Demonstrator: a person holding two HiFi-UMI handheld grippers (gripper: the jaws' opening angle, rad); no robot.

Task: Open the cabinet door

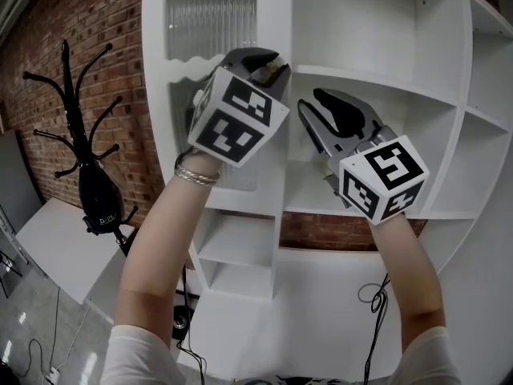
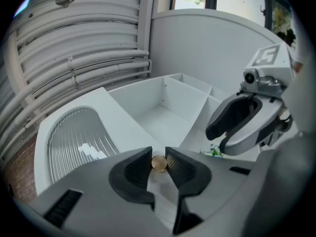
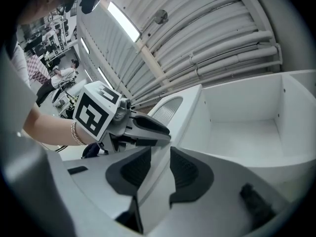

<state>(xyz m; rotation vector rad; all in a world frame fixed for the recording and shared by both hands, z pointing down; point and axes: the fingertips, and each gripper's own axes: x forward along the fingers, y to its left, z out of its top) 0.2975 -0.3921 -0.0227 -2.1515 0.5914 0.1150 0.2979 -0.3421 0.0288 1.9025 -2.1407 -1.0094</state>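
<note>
Head view hides the brass knob [image 2: 158, 164] clamped by the left tongs [image 2: 158, 155]. The right tongs [image 3: 160, 154] gape astride the cabinet door [image 3: 165, 111] edge. A coat stand [image 1: 96, 191] stands at left.

The right gripper [image 3: 159, 154] showed its two dark ribbed jaws standing apart, with the white edge of the cabinet door [image 3: 190, 107] running up through the gap between them; whether either pad touched it could not be told. Just left of that edge the left gripper [image 3: 164, 131] reached in toward the door, its marker cube [image 3: 96, 113] facing the camera and a bracelet [image 3: 74, 132] on the wrist behind it. A ribbed glass pane [image 3: 167, 110] sat in the door. To the right lay a white shelf compartment [image 3: 247, 132], with ceiling pipes [image 3: 222, 48] above.
</note>
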